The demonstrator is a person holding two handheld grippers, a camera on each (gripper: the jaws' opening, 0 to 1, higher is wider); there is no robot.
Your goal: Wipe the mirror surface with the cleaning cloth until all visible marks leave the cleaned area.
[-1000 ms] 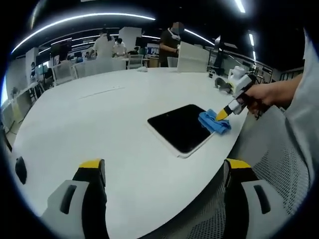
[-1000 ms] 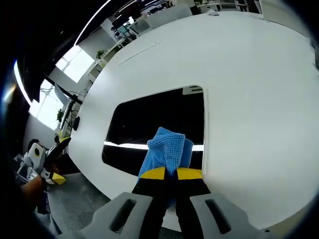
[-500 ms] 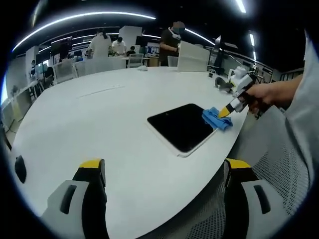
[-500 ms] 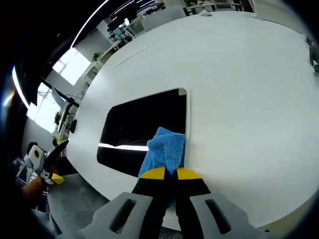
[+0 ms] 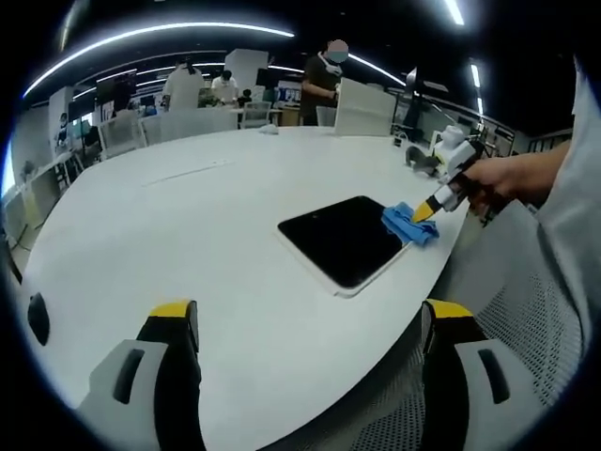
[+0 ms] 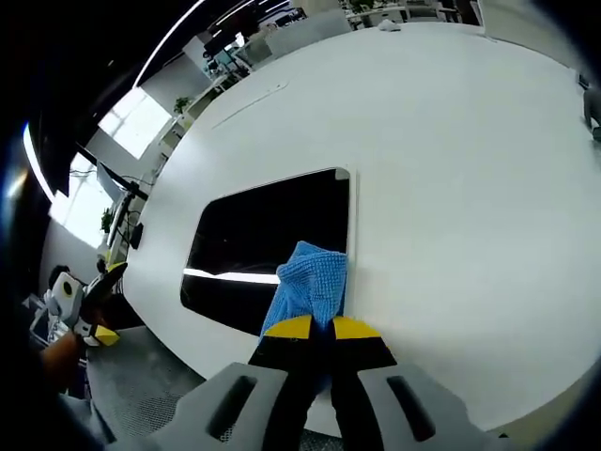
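Observation:
A dark rectangular mirror [image 5: 343, 241] [image 6: 268, 246] with a white frame lies flat on the white table [image 5: 188, 225] [image 6: 451, 169], near its edge. A blue cleaning cloth [image 5: 408, 225] [image 6: 310, 287] rests on the mirror's corner. My right gripper [image 6: 315, 329] is shut on the cloth; it comes into the left gripper view [image 5: 424, 214] from the right, held by a hand. My left gripper [image 5: 310, 324] hangs open over the table's near edge, well short of the mirror, with nothing between its yellow-tipped fingers.
The left gripper shows small at the left edge of the right gripper view [image 6: 80, 301]. A mesh chair [image 5: 507, 319] stands beside the table edge. Small objects [image 5: 423, 158] sit at the table's far right. People [image 5: 324, 80] and chairs stand beyond the table.
The cloth has slid from well onto the mirror's glass out to its corner edge with my right gripper still shut on it. My left gripper has stayed still.

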